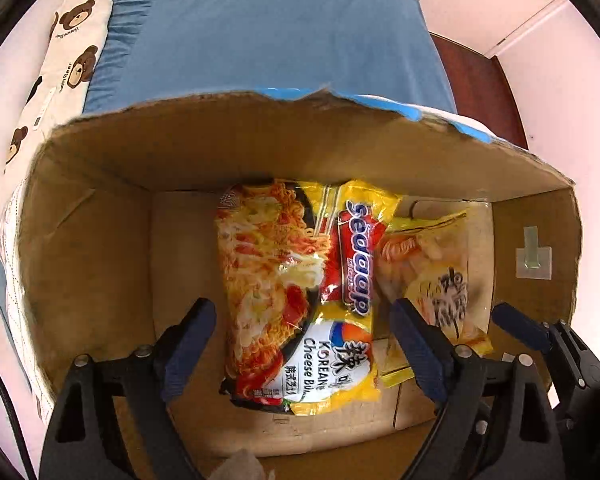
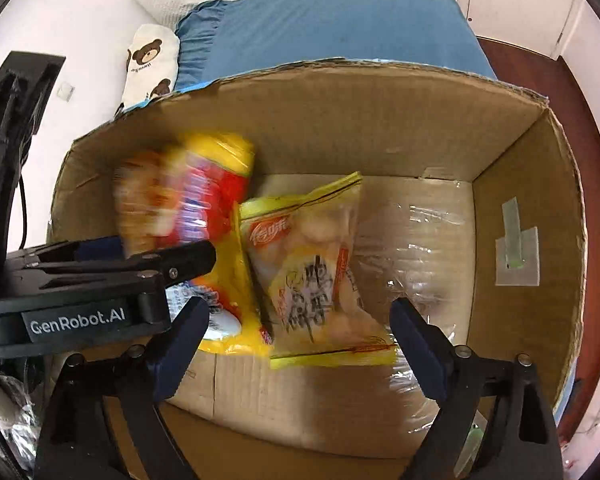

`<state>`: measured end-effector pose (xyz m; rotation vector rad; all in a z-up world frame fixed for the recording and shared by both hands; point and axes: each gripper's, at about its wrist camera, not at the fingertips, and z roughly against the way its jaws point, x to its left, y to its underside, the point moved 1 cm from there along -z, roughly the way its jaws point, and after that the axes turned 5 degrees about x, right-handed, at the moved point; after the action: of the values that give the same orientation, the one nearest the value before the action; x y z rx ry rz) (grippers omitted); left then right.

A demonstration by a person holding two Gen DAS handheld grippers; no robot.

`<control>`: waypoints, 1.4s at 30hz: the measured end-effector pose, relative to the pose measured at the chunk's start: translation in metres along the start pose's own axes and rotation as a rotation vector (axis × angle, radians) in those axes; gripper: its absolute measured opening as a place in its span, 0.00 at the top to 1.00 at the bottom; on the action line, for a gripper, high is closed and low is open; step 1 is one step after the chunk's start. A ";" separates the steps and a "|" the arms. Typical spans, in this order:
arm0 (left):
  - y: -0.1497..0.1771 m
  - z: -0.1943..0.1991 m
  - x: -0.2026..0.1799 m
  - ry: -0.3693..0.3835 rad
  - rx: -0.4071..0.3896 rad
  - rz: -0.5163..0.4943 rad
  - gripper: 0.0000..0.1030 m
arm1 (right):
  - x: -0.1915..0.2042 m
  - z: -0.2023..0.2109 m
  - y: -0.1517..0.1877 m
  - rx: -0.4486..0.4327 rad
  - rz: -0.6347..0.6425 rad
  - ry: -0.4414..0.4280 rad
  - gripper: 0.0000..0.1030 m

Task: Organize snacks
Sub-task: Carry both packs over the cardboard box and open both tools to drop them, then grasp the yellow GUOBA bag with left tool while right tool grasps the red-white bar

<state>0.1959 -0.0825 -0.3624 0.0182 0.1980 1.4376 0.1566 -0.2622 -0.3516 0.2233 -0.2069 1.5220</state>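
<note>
progress looks partial: noodle packet (image 1: 300, 300) and yellow snack bag (image 2: 316, 272) lie in cardboard box (image 1: 100, 208), both claws (image 1: 304, 344) (image 2: 300, 344) wide open, holding nothing, any remaining snacks unseen.

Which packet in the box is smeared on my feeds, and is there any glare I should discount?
Right wrist view: the yellow-and-red noodle packet is motion-blurred, while the pale yellow snack bag beside it is sharp; clear tape on the brown cardboard box floor glares. Left wrist view: that noodle packet is crisp with slight wrapper sheen; fisheye bends the box rim.
</note>
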 end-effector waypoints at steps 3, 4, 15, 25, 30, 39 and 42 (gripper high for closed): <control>0.003 0.005 -0.001 0.019 -0.012 0.013 0.13 | -0.001 0.007 0.005 -0.012 -0.002 0.031 0.09; 0.007 0.009 0.000 0.023 -0.022 0.018 0.13 | -0.001 0.011 0.010 -0.015 -0.011 0.041 0.09; 0.083 0.063 0.000 -0.015 -0.195 0.018 0.13 | 0.011 0.055 0.066 -0.108 -0.014 0.078 0.09; 0.146 0.114 0.005 -0.090 -0.426 0.009 0.13 | 0.029 0.110 0.119 -0.311 0.014 0.163 0.09; 0.174 0.130 0.002 -0.097 -0.508 0.000 0.13 | 0.037 0.134 0.149 -0.390 0.029 0.187 0.09; 0.221 0.142 0.001 -0.081 -0.573 0.006 0.13 | 0.044 0.170 0.202 -0.511 0.020 0.188 0.09; 0.240 0.142 0.005 -0.071 -0.568 0.015 0.13 | 0.045 0.174 0.217 -0.508 0.011 0.156 0.09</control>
<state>-0.0181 -0.0300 -0.1920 -0.3935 -0.2727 1.4626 -0.0581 -0.2589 -0.1688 -0.2994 -0.4603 1.4400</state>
